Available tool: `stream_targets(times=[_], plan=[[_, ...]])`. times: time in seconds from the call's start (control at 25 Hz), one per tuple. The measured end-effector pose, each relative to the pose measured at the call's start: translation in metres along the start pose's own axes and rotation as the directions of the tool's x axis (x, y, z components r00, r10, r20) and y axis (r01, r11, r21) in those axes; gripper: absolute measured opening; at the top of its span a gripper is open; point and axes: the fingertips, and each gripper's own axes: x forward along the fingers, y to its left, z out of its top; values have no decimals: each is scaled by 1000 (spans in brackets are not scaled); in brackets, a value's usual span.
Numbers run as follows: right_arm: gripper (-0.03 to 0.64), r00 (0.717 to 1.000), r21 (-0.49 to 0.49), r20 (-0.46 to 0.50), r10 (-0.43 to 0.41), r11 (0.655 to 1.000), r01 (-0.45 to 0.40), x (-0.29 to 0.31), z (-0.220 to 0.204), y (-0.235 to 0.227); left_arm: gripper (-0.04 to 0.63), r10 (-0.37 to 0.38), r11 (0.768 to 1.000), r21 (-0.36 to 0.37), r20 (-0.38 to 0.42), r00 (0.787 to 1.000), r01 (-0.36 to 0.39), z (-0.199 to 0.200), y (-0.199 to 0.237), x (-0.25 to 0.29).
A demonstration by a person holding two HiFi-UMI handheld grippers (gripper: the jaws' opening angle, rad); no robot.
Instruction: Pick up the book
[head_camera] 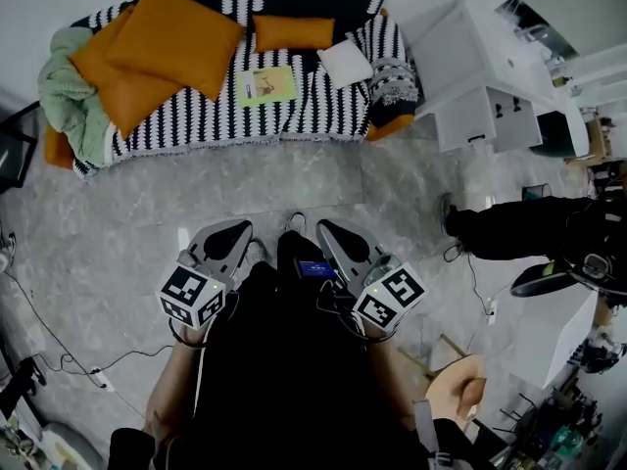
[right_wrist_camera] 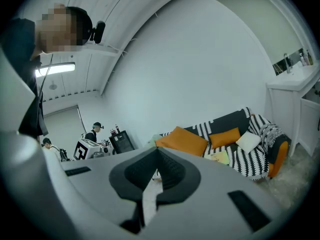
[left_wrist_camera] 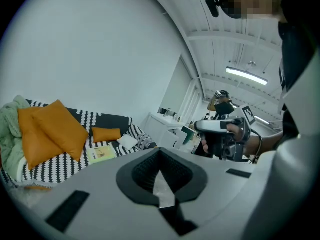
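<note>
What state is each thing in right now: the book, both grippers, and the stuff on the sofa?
book: closed, lying flat on the sofa, cover up, untouched.
left gripper: shut, empty.
right gripper: shut, empty.
striped throw: spread over the sofa.
green blanket: bunched up at one end.
orange cushions: overlapping, tilted.
white pillow: lying beside the book.

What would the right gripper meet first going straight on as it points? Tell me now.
Probably the big orange cushion on the sofa, past bare floor. The right gripper, jaws shut, lines up there, not with the book further along. Depth is unclear, so it may reach the floor first.
</note>
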Motion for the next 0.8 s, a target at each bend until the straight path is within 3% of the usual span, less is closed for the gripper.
stream_targets(times=[0.28, 0.8], plan=[[15, 1000, 14, 0, 0, 1000, 0, 25, 8, -25, 12, 12, 1000, 1, -5, 1000, -12, 10, 21, 18], [15, 997, 11, 37, 60, 998, -61, 103, 77, -106, 12, 96, 995, -10, 14, 995, -96, 73, 88, 77]])
